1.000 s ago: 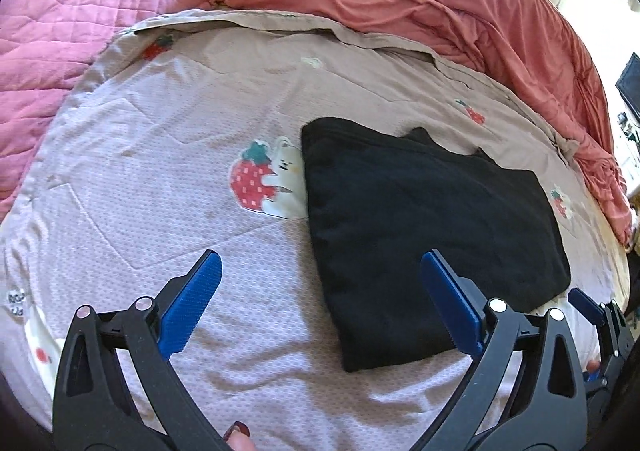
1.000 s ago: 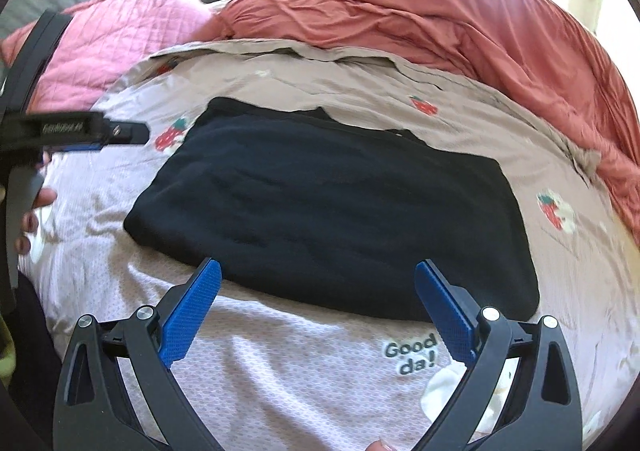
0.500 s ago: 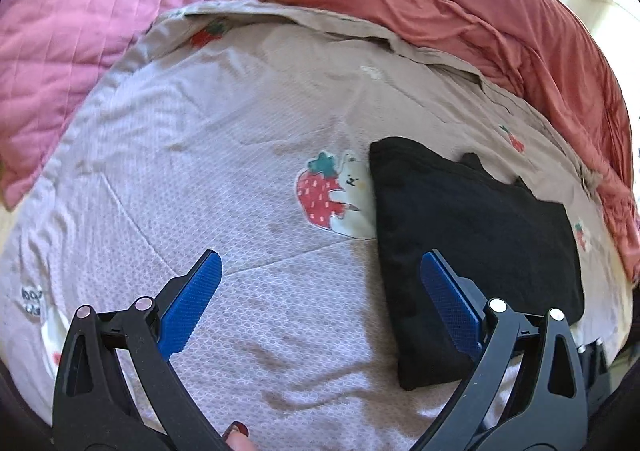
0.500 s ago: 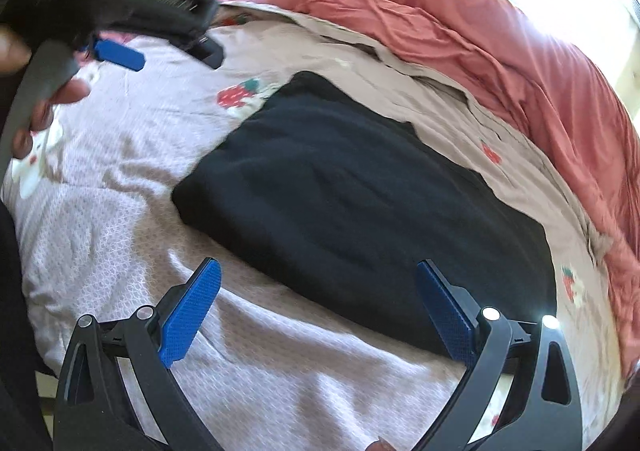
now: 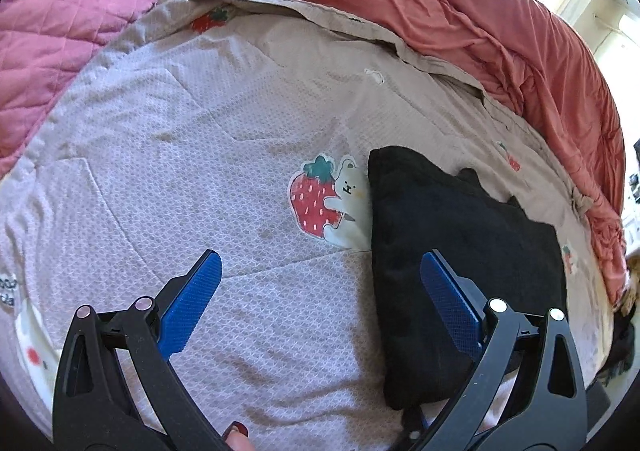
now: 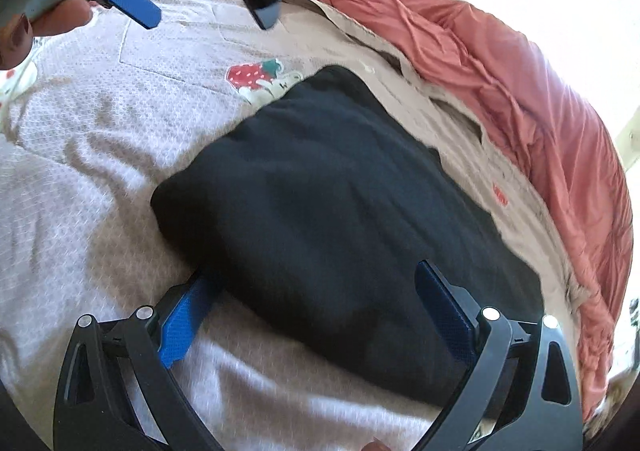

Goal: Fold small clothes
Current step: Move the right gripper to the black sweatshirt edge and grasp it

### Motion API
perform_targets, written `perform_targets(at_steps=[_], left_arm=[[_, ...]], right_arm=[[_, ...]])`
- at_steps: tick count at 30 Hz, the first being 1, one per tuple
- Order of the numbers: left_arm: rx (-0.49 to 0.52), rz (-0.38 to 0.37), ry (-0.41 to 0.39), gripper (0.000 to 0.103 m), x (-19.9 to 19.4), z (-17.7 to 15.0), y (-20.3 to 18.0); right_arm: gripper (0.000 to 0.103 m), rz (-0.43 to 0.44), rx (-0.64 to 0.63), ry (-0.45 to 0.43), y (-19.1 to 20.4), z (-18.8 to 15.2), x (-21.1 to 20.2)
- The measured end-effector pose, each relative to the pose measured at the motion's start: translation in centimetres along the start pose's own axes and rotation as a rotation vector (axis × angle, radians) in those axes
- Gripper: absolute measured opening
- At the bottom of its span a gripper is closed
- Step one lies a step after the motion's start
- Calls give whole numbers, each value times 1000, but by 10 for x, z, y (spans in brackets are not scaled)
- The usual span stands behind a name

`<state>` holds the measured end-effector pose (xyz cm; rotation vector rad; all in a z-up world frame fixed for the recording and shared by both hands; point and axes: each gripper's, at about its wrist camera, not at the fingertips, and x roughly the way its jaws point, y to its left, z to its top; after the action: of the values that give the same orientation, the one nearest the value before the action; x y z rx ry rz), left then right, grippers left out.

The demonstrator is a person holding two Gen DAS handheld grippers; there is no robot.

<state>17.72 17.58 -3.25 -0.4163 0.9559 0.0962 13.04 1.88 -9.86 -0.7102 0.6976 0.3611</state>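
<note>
Partial lettering on bedspread [image 5: 280,99], unreadable

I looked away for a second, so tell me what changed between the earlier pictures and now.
The right gripper moved in low over the black garment; its near edge now lies between the open fingers. The left gripper drifted left of the garment. Nothing was grasped or released. The garment stayed folded on the strawberry-print blanket.

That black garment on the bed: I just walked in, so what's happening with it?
A person holding a gripper in each hand is folding the black garment, which lies folded flat on the strawberry-print quilt. The right gripper, jaws open, is at its near edge. The left gripper, also open, holds nothing; its right finger is over the garment's left edge.
</note>
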Motion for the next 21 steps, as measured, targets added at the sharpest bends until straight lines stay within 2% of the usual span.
perform_targets(at_steps=[4, 5, 6, 7, 9, 10, 12, 17, 19, 21], left_arm=[[-65, -44, -5, 93, 6, 9, 11], [-77, -51, -6, 93, 8, 11, 13], [-98, -67, -7, 93, 11, 12, 15], [-116, -90, -4, 93, 15, 14, 16], [-131, -129, 13, 93, 23, 15, 14], [-134, -148, 23, 93, 28, 16, 13], [-140, -190, 46, 93, 36, 16, 9], [-195, -375, 106, 93, 54, 16, 1], [-201, -425, 129, 93, 60, 15, -4], [-206, -464, 155, 93, 66, 14, -11]], right_arm=[[95, -84, -74, -79, 6, 5, -8], [92, -87, -83, -104, 6, 4, -11], [79, -77, -84, -112, 5, 4, -13], [74, -50, -75, -120, 3, 3, -16], [51, -13, -50, -135, 0, 2, -21], [43, 20, -26, -140, -3, 1, -23], [11, 46, 22, -130, -10, 0, -26], [8, 179, 253, -104, -54, 0, -25], [8, 221, 330, -118, -72, 0, -28], [8, 230, 356, -132, -81, 1, -32]])
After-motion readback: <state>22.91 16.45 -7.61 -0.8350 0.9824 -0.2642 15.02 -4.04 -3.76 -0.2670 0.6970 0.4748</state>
